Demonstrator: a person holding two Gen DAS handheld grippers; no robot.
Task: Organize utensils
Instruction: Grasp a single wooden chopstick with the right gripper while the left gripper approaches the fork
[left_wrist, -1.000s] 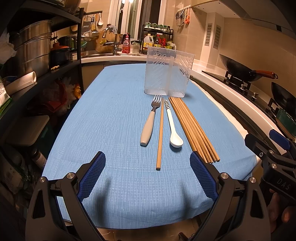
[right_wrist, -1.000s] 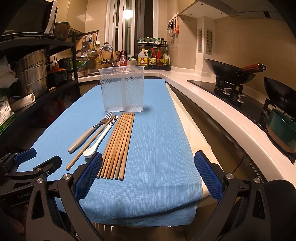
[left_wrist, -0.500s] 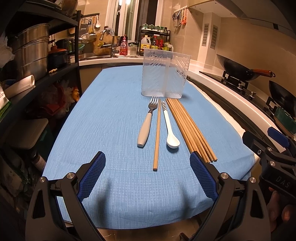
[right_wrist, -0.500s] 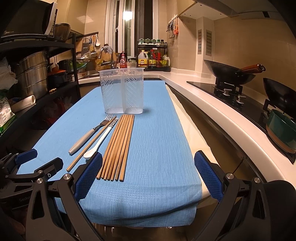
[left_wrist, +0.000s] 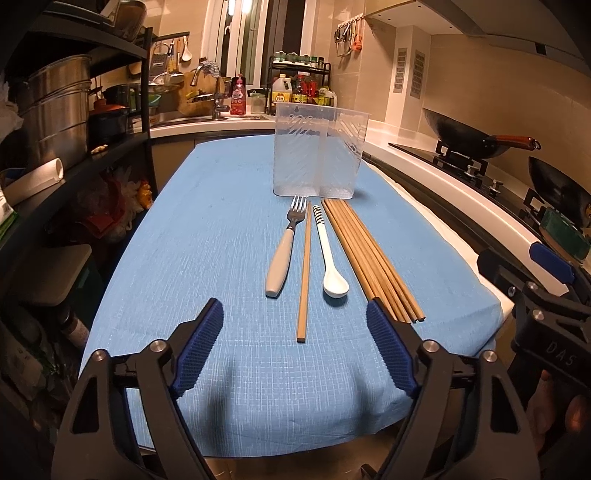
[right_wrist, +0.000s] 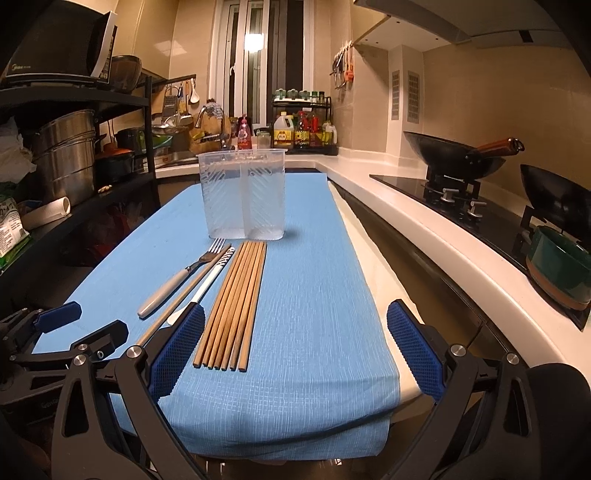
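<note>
A clear two-compartment holder stands upright on the blue cloth. In front of it lie a grey-handled fork, a single chopstick, a white spoon with a striped handle and a row of several wooden chopsticks. My left gripper is open and empty near the front edge, short of the single chopstick's end. My right gripper is open and empty, to the right of the row's near ends.
A black shelf rack with steel pots stands left of the table. A white counter with a hob and woks runs along the right. A sink and bottles are behind.
Both grippers have moved a little forward toward the utensils and stayed open. The utensils and holder have not moved on the cloth.
</note>
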